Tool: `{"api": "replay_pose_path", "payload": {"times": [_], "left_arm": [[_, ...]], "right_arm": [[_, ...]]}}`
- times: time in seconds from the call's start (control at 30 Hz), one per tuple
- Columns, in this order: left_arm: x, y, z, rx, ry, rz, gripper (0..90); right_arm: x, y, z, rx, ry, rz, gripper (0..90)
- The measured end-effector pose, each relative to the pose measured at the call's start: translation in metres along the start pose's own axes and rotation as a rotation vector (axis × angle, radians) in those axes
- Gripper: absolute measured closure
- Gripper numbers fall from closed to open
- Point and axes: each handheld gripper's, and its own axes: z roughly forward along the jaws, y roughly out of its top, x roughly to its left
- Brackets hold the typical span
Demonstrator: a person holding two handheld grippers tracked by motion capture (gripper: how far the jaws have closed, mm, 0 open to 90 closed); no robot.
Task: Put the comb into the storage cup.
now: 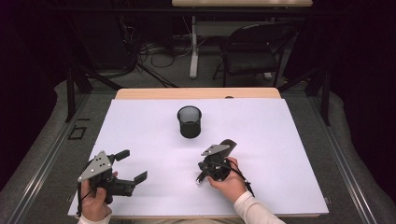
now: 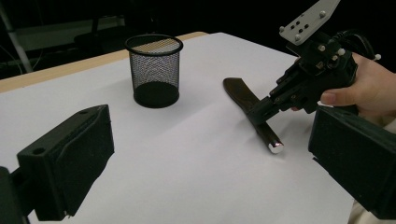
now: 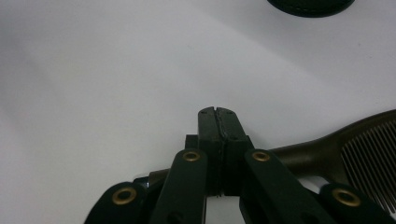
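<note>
Dark rigid comb (image 2: 243, 95) lies under the clenched right claw (image 3: 218, 116) (handle graspable); left claw (image 2: 205, 154) released.

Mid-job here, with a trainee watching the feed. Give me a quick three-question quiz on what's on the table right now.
1. True or false: the mesh cup lies tipped on its side.
2. How do the jaws of the left tool stand?
A. wide apart, with nothing between them
B. shut on the cup's rim
C. shut on a pen
3. Fill in: the dark grooved object lies on the white table right at the tip of the ___ tool.

Key
1. False: the mesh cup stands upright, its mouth facing up.
2. A.
3. Right: the right tool has its jaws pressed together just over the object's handle.
</note>
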Motion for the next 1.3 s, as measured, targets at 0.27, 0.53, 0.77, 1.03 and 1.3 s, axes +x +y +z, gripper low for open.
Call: {"api": "replay_pose_path", "payload": {"times": [0.27,0.53,0.77,1.03,1.3], "left_arm": [[0.0,0.0,0.0,0.003,0.004,-0.002,0.4],[0.0,0.0,0.0,0.004,0.003,-0.002,0.4],[0.001,-0.001,-0.001,0.0,0.002,-0.003,0.4],[0.001,-0.001,0.0,0.001,0.001,-0.004,0.4],[0.001,-0.001,0.0,0.005,0.003,-0.005,0.4]], "right_arm": [[0.0,-0.002,0.004,0.022,-0.001,-0.01,90.0],[-0.001,-0.004,0.005,0.03,-0.001,0.0,90.0],[-0.003,-0.006,0.003,0.046,-0.001,0.005,90.0],[-0.006,-0.01,-0.001,0.059,-0.009,0.01,90.0],[-0.011,-0.015,-0.007,0.068,-0.012,0.014,90.0]]}}
